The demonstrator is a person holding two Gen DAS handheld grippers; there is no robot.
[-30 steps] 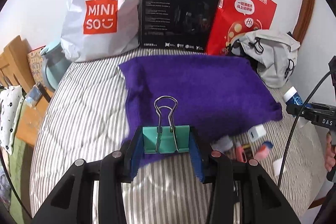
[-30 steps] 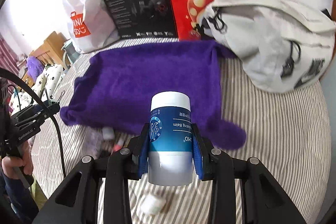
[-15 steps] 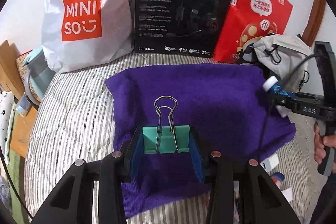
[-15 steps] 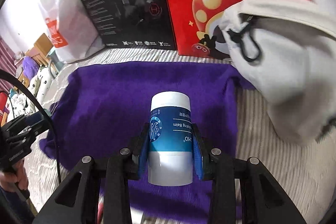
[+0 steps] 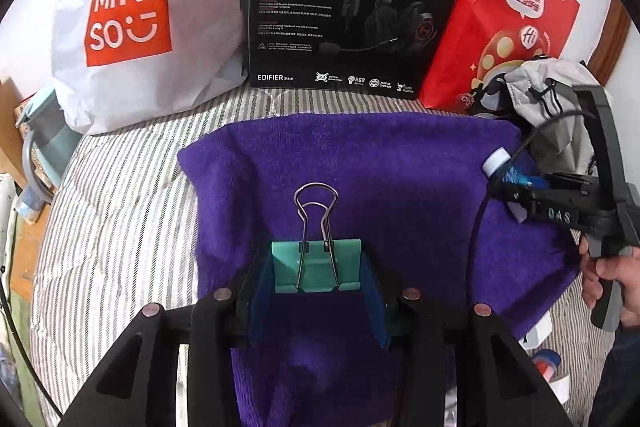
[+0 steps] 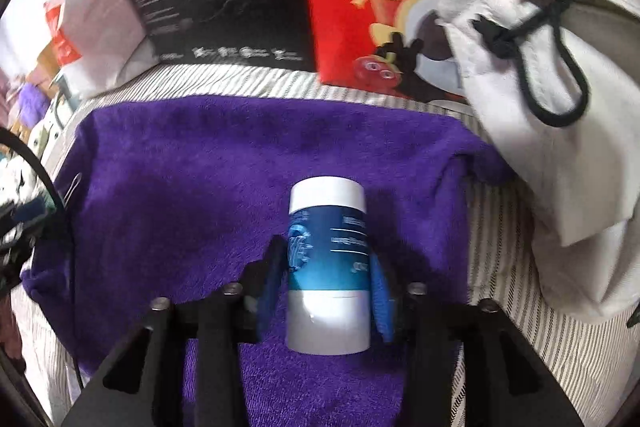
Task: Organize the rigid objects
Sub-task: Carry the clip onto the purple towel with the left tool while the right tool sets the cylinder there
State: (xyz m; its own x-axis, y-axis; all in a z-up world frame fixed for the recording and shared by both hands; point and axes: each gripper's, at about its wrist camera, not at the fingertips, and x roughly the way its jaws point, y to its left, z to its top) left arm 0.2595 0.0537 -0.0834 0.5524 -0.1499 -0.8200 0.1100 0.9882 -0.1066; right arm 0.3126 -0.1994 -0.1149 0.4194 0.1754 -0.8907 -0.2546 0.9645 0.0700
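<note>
Binder clip (image 5: 316, 267) clenched in left gripper (image 5: 316, 281), balm jar (image 6: 328, 267) in right gripper (image 6: 328, 279), both above purple towel (image 5: 400, 167); best lowered level, jar toward 3 o'clock, released only once resting.

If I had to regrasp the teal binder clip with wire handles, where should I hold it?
Probably as the left gripper holds it: pads across the two ends of the teal binder clip, coming from behind its body. The wire handles point forward and look too thin and springy to pinch.
</note>
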